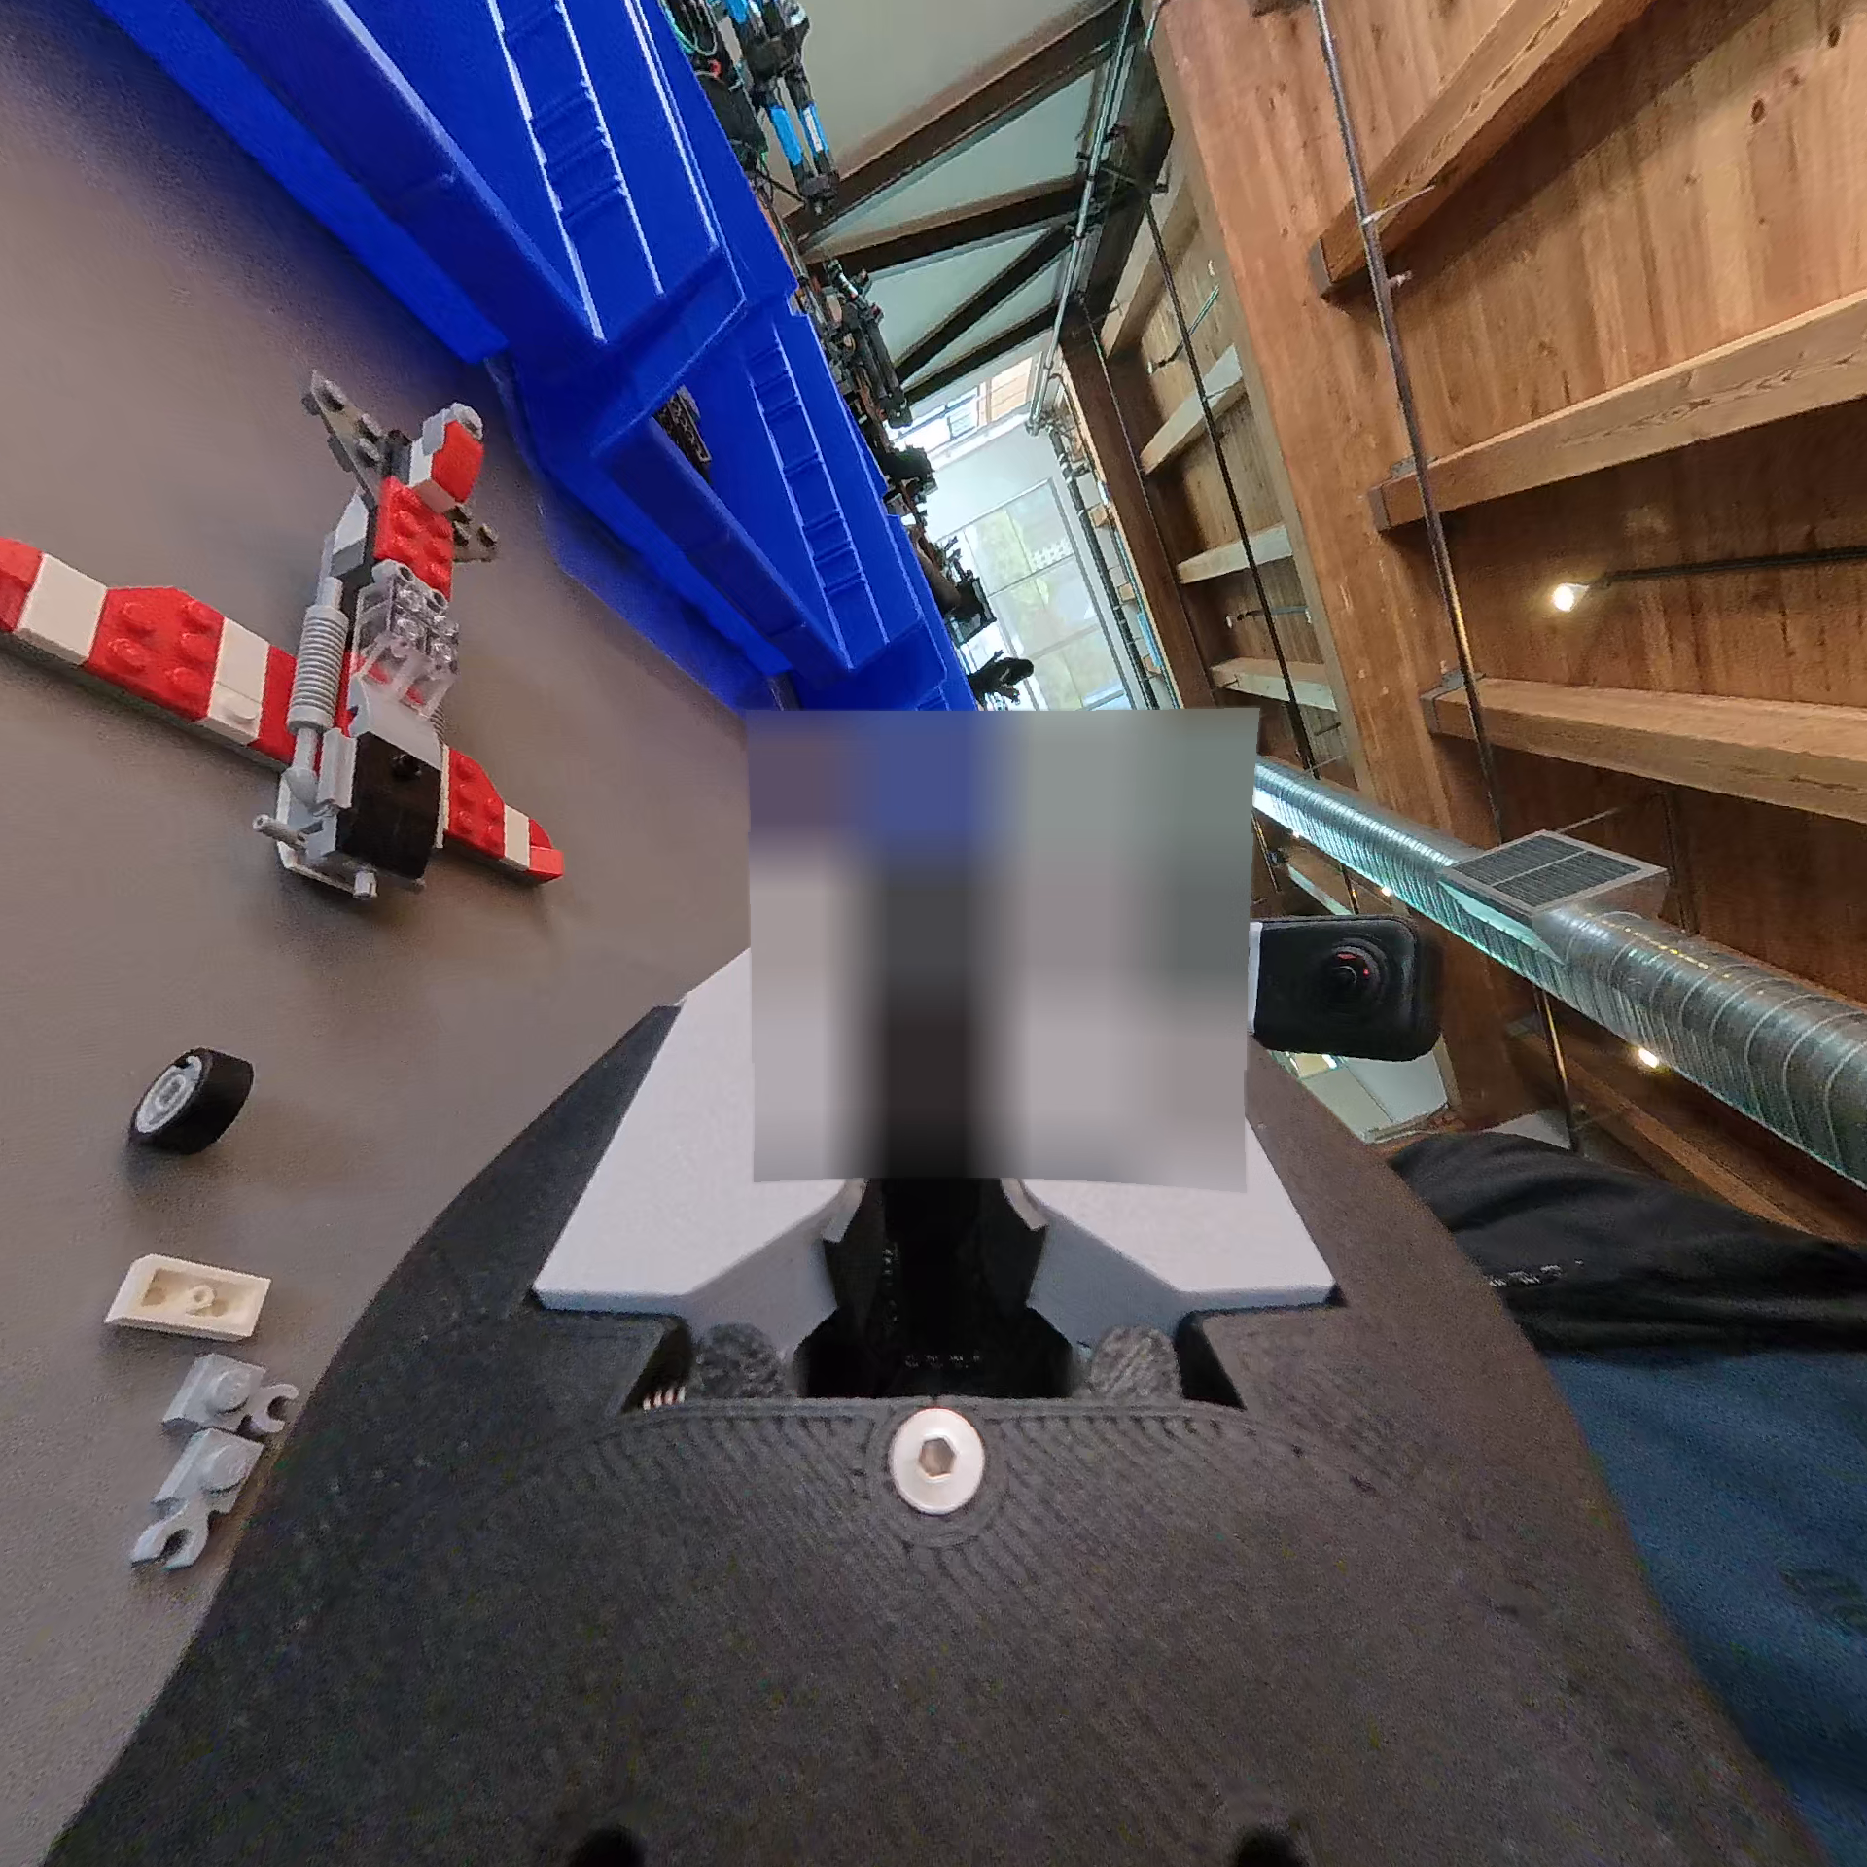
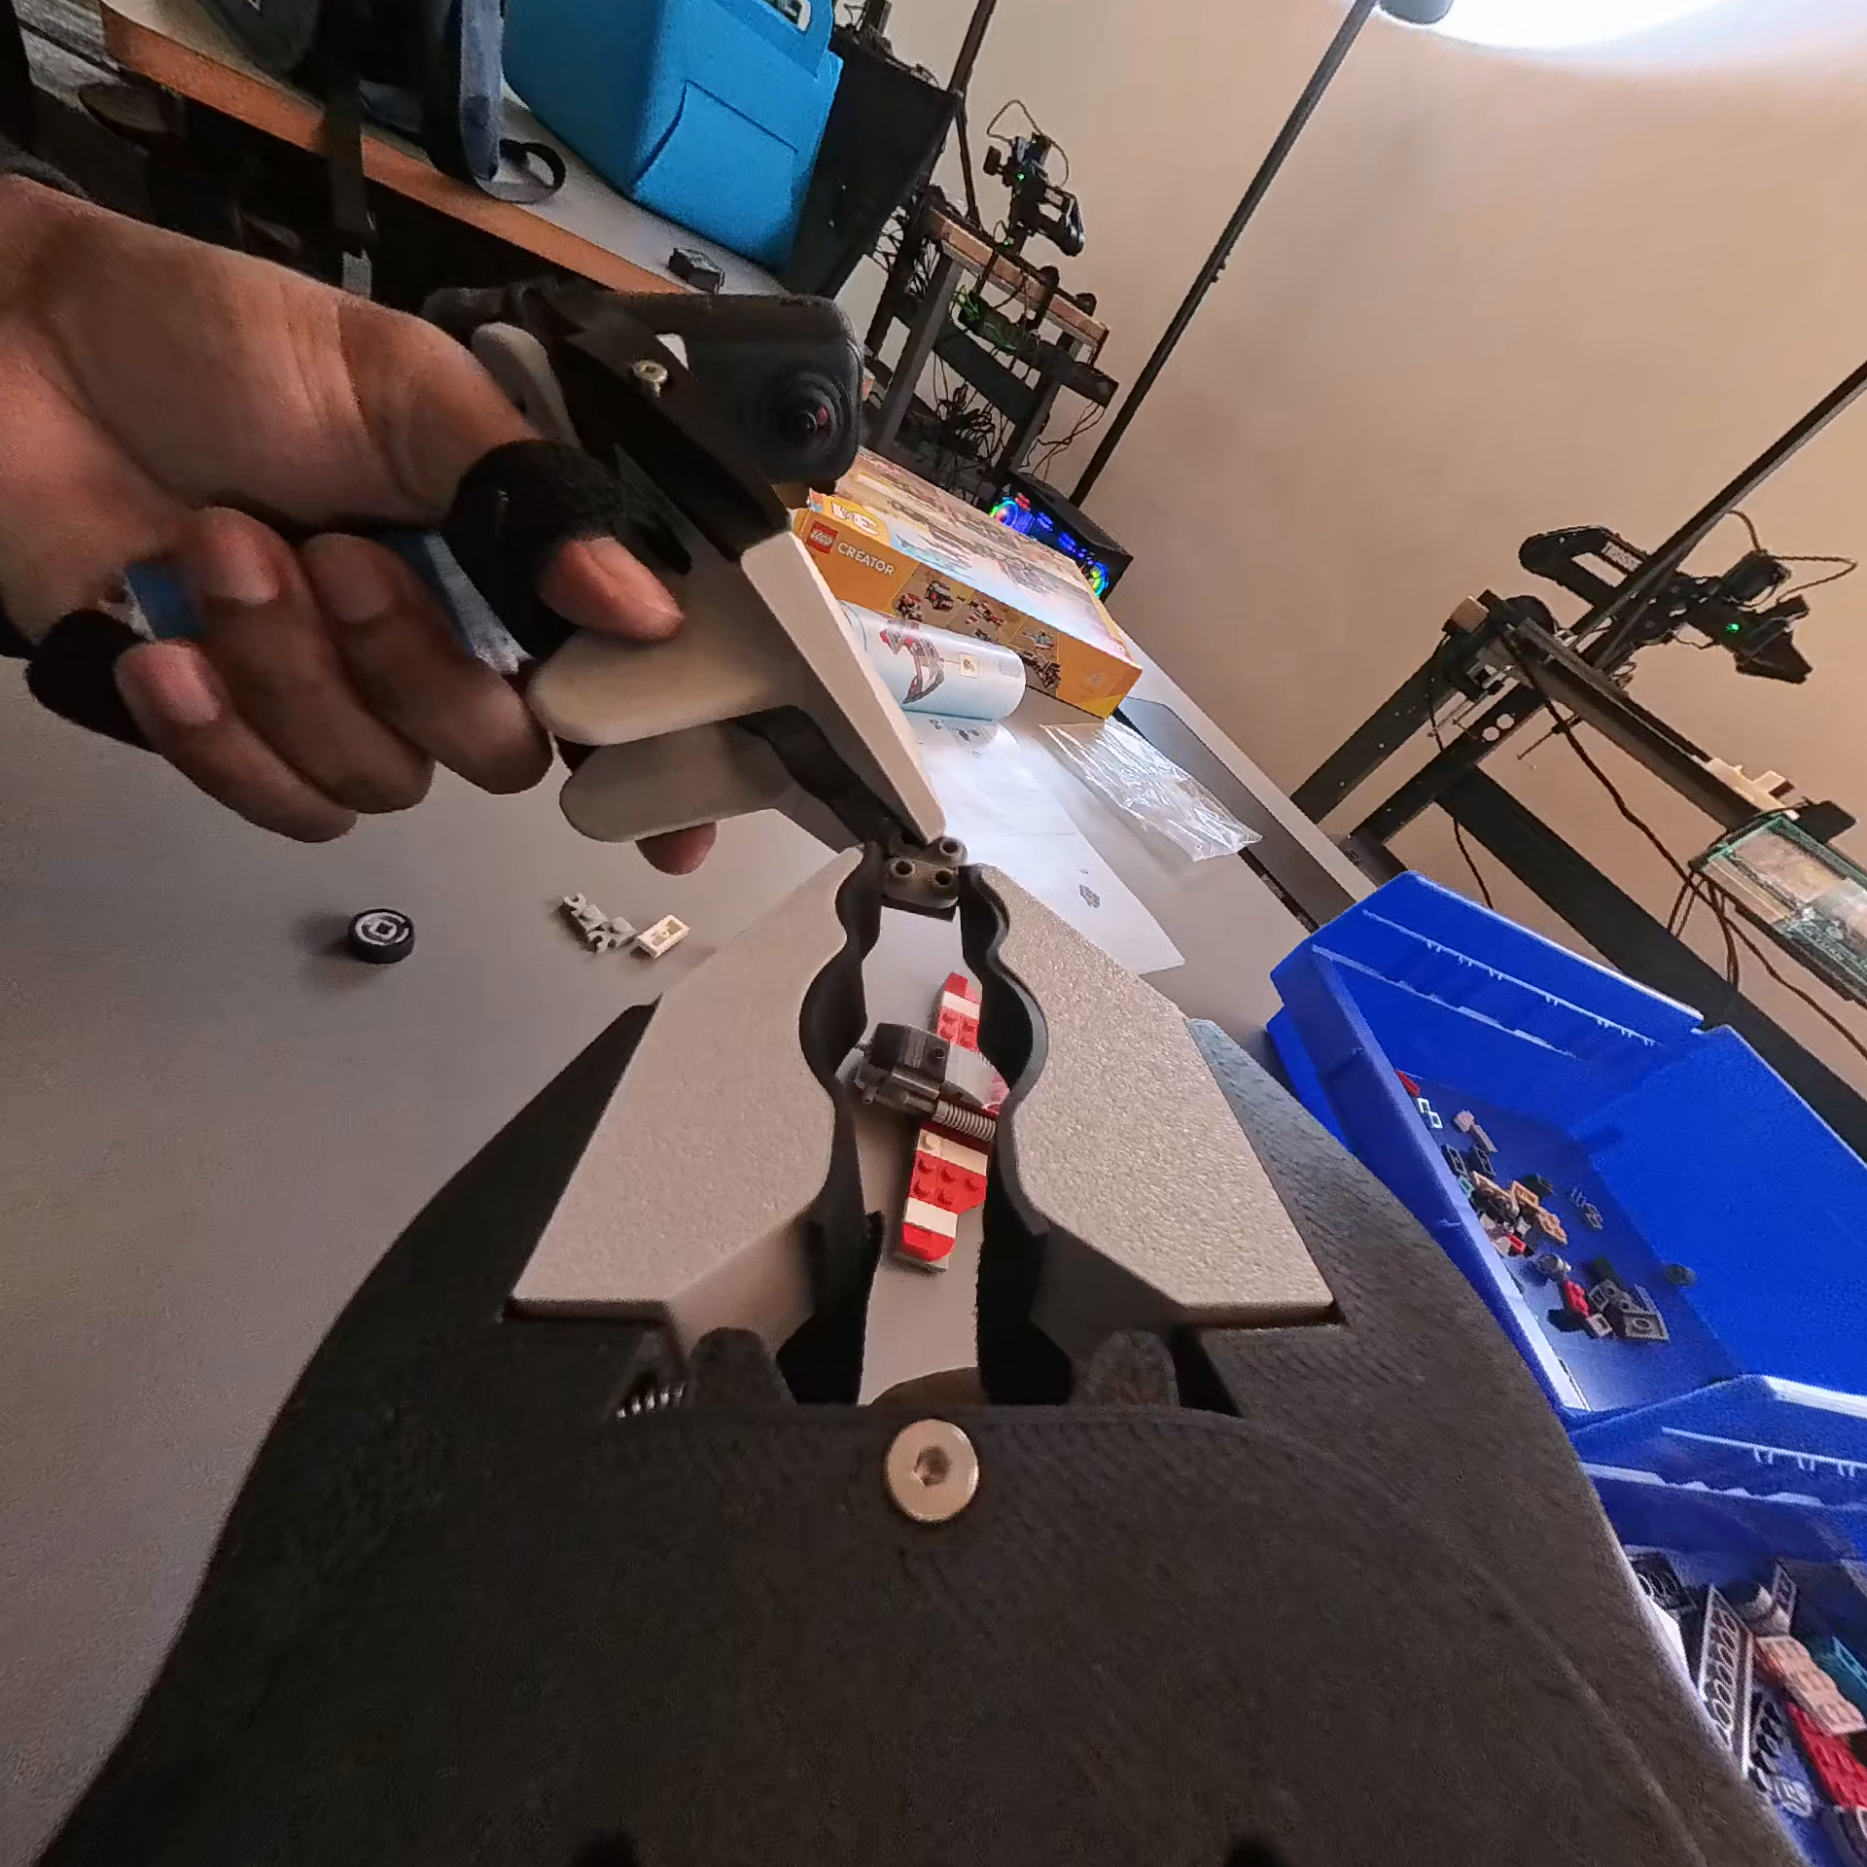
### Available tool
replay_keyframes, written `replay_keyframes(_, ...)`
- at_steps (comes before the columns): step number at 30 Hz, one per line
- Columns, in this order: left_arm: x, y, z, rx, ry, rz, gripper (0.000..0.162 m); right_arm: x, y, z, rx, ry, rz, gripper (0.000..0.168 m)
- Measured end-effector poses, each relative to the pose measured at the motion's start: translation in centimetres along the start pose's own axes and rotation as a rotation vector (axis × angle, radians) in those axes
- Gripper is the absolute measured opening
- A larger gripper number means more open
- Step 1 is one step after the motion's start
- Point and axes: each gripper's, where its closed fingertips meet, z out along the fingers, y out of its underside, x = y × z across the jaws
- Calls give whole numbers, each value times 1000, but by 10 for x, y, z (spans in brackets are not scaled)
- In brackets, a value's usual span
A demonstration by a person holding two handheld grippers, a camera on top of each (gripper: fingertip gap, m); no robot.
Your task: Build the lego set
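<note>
My right gripper (image 2: 921, 881) is shut on a small dark grey brick (image 2: 921, 884) with two round holes, held above the table. My left gripper (image 2: 914, 833), held by a hand (image 2: 253, 505), is shut with its tips on the top of the same brick. In the left wrist view its grey fingers (image 1: 647, 1162) close together, and a blurred patch hides the tips. The red and white lego plane (image 1: 344, 667) lies on the grey table (image 1: 152, 253), and shows between my right fingers (image 2: 940, 1142).
A black wheel (image 1: 192, 1099), a white plate (image 1: 187, 1296) and two grey clip plates (image 1: 217, 1435) lie near the plane. Blue bins (image 2: 1616, 1162) with loose bricks stand at the right. A lego box (image 2: 970, 596), booklet (image 2: 940, 677) and plastic bag (image 2: 1152, 788) lie behind. Left tips and right tips are each some 11 cm from the black wheel (image 1: 192, 1099).
</note>
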Motion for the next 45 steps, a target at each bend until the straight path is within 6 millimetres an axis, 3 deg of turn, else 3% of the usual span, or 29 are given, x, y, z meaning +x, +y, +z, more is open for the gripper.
replay_keyframes(8, -5, -4, 0, 9, -109, 157, 9, 2, 3, 3, -26, 31, 22, 14)
replay_keyframes(19, -4, 2, 1, -53, -149, 315, 3, 7, -3, -1, 102, -140, 495, 12)
replay_keyframes(22, -5, -4, -1, -15, -149, 290, 0, 8, -4, -3, 122, -180, 583, 12)
replay_keyframes(29, -9, -7, 0, 22, -119, 142, 2, 12, 5, 0, 98, -88, 483, 13)
replay_keyframes(35, 0, -6, 3, 62, 43, -95, 26, 16, -5, -5, 159, -13, 346, 14)
replay_keyframes(39, 5, -2, 6, 44, 96, -149, 45, 15, -8, -7, 170, -2, 302, 14)
replay_keyframes(44, 8, -7, 5, 85, 124, -170, 39, 14, -8, -7, 169, 3, 281, 14)
replay_keyframes(45, 8, -10, 4, 106, 131, -175, 28, 15, -9, -7, 171, 5, 280, 14)
